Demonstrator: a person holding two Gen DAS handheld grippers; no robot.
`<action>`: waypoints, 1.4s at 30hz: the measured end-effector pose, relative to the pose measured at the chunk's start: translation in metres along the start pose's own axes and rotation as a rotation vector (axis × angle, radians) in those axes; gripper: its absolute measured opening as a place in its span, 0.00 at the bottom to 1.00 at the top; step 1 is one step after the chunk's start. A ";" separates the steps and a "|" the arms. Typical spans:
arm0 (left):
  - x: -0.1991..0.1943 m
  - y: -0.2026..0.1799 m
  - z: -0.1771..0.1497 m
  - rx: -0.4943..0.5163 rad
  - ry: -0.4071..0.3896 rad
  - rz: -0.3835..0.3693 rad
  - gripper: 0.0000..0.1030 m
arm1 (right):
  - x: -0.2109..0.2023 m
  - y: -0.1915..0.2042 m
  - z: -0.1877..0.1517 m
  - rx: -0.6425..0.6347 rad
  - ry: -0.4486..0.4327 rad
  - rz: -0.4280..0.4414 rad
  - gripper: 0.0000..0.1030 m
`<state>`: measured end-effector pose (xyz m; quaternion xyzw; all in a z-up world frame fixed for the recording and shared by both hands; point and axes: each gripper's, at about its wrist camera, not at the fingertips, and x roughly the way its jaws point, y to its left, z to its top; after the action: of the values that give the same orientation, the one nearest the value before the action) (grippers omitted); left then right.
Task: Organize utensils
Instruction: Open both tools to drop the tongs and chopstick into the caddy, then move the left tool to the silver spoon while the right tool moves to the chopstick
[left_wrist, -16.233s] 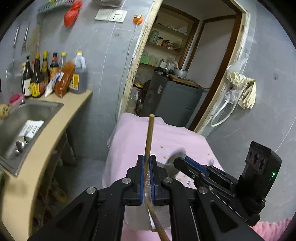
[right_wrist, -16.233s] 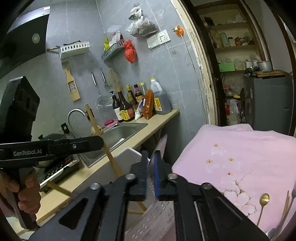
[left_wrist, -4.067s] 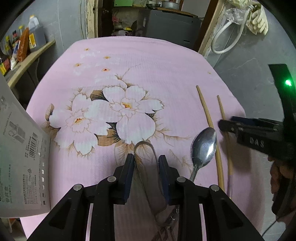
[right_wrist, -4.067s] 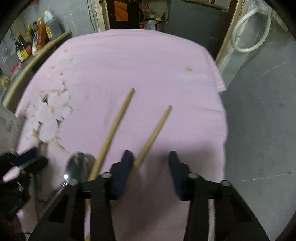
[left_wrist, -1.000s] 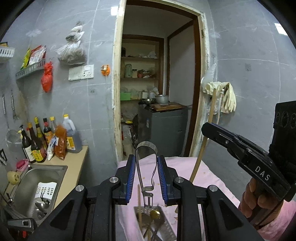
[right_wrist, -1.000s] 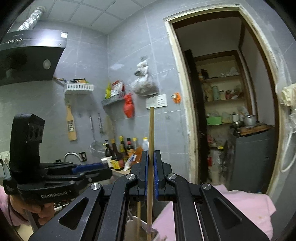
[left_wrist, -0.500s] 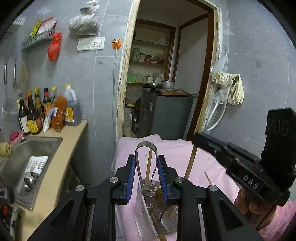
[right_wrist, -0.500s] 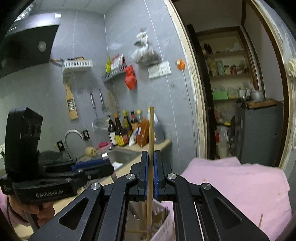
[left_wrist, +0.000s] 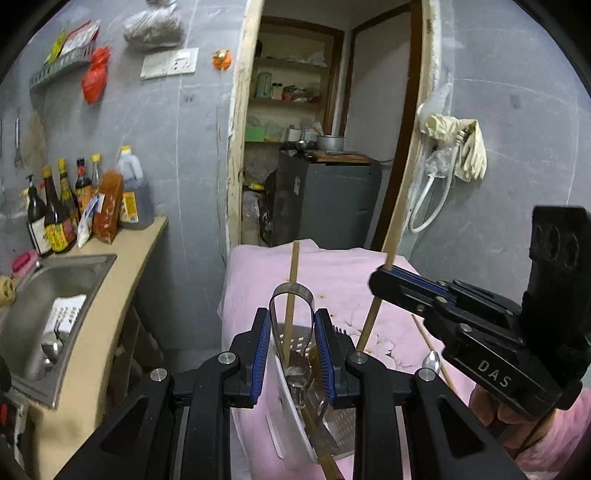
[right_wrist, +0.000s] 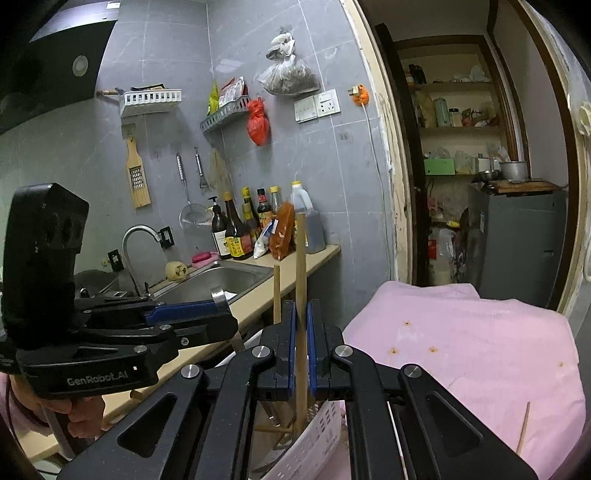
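My left gripper (left_wrist: 291, 349) is shut on metal tongs (left_wrist: 291, 295), loop end up, lowered into the white perforated utensil basket (left_wrist: 291, 413). A wooden chopstick (left_wrist: 293, 280) stands in the basket between the tongs' arms. My right gripper (right_wrist: 301, 350) is shut on another wooden chopstick (right_wrist: 300, 258), upright with its lower end in the basket (right_wrist: 314, 439). In the left wrist view the right gripper (left_wrist: 384, 280) is just right of the basket. A spoon (left_wrist: 431, 357) and a chopstick (left_wrist: 430, 343) lie on the pink cloth (left_wrist: 332, 269).
A counter with a steel sink (left_wrist: 44, 306) and sauce bottles (left_wrist: 59, 206) runs along the left. A doorway (left_wrist: 321, 147) with a grey cabinet (left_wrist: 325, 199) is beyond the table. One more chopstick (right_wrist: 522, 428) lies on the cloth at the right.
Both grippers have come down over the basket. The tongs and the right chopstick sit lower in it than half a second ago.
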<state>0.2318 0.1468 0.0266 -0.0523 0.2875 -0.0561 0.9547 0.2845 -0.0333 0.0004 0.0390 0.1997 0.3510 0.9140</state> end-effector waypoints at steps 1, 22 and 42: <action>-0.001 0.002 0.000 -0.017 -0.004 -0.003 0.23 | -0.001 -0.001 0.000 0.002 0.002 0.001 0.06; -0.026 -0.042 0.012 -0.047 -0.127 -0.010 0.66 | -0.091 -0.047 0.016 0.057 -0.105 -0.260 0.74; 0.017 -0.152 -0.010 0.023 -0.144 0.071 0.99 | -0.170 -0.144 -0.007 0.044 -0.050 -0.498 0.99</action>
<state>0.2282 -0.0063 0.0294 -0.0352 0.2189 -0.0213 0.9749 0.2575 -0.2535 0.0206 0.0172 0.1883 0.1095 0.9758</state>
